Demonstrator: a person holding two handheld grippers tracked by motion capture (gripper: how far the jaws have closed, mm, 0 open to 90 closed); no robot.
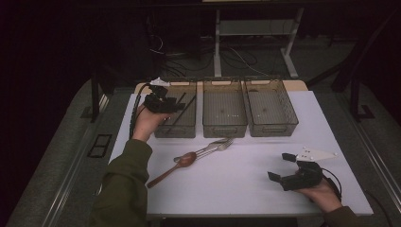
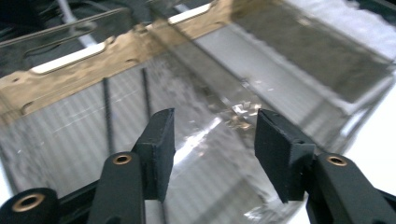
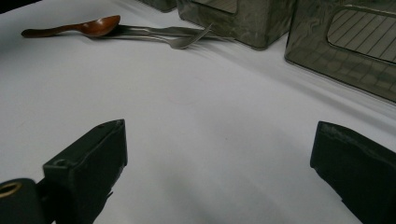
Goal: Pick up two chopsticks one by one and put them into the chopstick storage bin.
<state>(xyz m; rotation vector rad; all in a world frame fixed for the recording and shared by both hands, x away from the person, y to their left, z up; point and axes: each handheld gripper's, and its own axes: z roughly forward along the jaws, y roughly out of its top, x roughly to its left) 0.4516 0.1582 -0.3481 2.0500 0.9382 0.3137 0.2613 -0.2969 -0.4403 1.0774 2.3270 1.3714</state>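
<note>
Left gripper view: chopsticks (image 2: 108, 112) beyond open left gripper (image 2: 215, 140).

Count on my table (image 1: 246, 189): three clear bins in a row, left (image 1: 177, 126), middle (image 1: 224, 113), right (image 1: 272, 111). Two black chopsticks (image 1: 182, 108) lie in the left bin. One wooden spoon (image 1: 177, 165). One metal fork (image 1: 215, 145). Two hand-held grippers, left (image 1: 165, 101) and right (image 1: 281, 166).
</note>
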